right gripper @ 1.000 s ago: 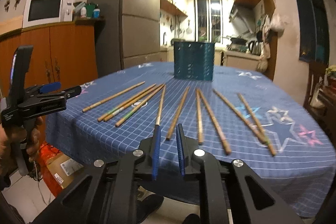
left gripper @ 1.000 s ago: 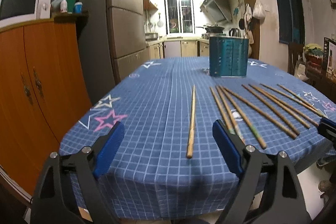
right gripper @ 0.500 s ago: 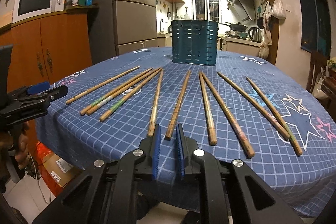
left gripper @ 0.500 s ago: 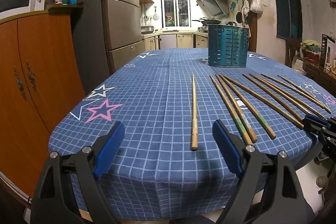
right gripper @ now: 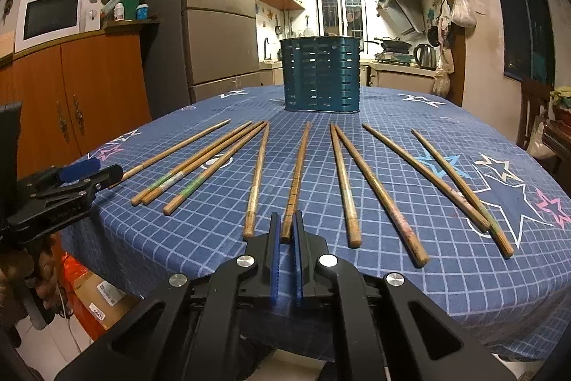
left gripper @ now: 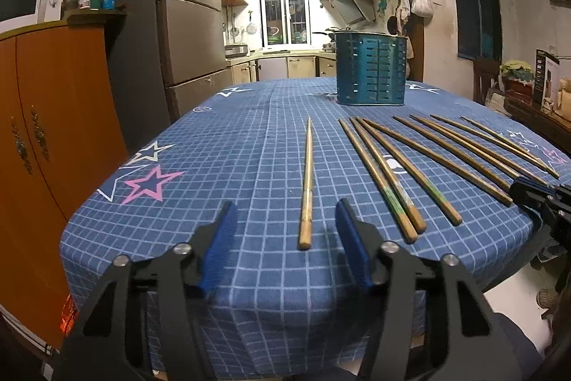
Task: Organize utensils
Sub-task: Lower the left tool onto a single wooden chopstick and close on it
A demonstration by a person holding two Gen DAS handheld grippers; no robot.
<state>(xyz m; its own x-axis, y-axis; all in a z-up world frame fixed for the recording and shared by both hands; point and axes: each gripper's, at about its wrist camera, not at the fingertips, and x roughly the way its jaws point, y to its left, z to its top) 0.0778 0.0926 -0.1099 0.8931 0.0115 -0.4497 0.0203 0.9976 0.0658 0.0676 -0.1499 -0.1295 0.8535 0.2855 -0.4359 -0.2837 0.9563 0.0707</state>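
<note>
Left claw (left gripper: 285,231) spread wide, straddling the near end of the leftmost chopstick (left gripper: 307,181); right claw (right gripper: 285,238) nearly closed, gripping nothing, at a middle chopstick (right gripper: 294,183). Holder (right gripper: 320,75) stands beyond. Risk: thin sticks rolling off the surface (right gripper: 464,274) edge when pinched.

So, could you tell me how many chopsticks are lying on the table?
10 chopsticks fanned before the holder: four at left, two central by the right gripper, four at right.
</note>
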